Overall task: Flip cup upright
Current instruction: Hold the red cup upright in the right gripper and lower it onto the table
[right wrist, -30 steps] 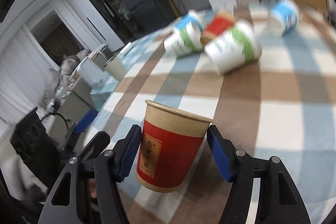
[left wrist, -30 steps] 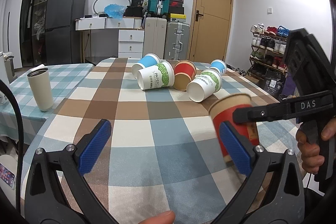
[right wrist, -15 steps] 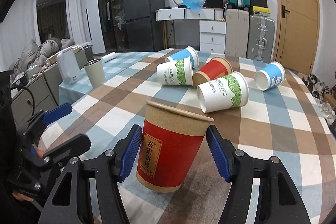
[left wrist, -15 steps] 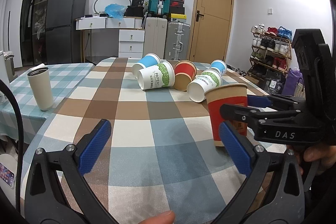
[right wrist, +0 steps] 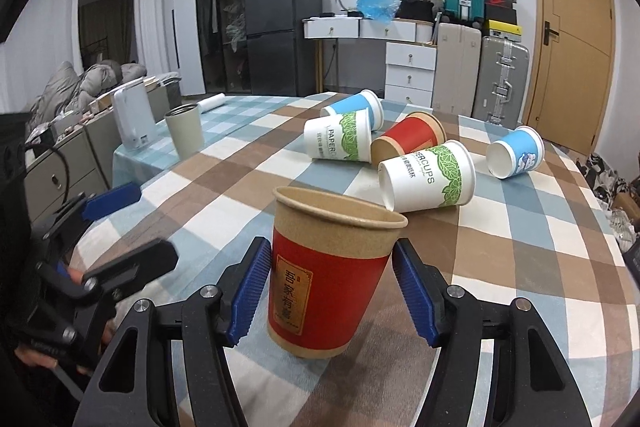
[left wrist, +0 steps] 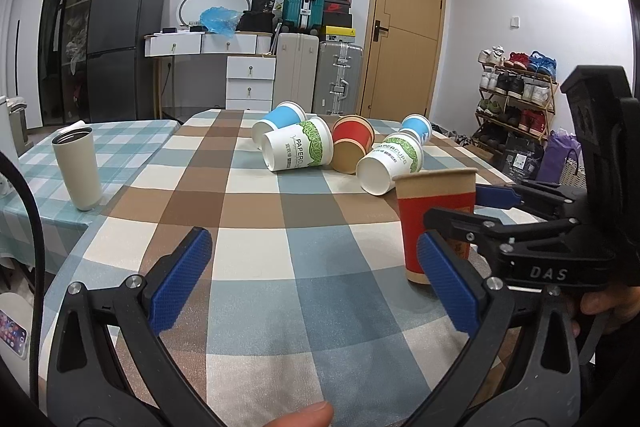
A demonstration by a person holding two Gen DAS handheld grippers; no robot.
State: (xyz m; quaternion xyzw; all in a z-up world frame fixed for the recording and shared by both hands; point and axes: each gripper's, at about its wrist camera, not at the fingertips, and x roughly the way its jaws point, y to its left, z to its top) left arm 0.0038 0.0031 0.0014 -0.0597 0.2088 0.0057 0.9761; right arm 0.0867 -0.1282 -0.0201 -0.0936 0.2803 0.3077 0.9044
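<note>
Both views are evenly lit by soft indoor light from above, bright enough that colours read clearly, and both are sharp with no motion blur. The cup between the right claw's pads throws only a faint, diffuse shadow on the table; there is mild glare on the wall beyond the left claw. Fisheye distortion bends straight lines toward the edges, and black vignette fills the corners.

Your left gripper's near finger hides the red paper cup base; the Chinese label seems too small to read.
</note>
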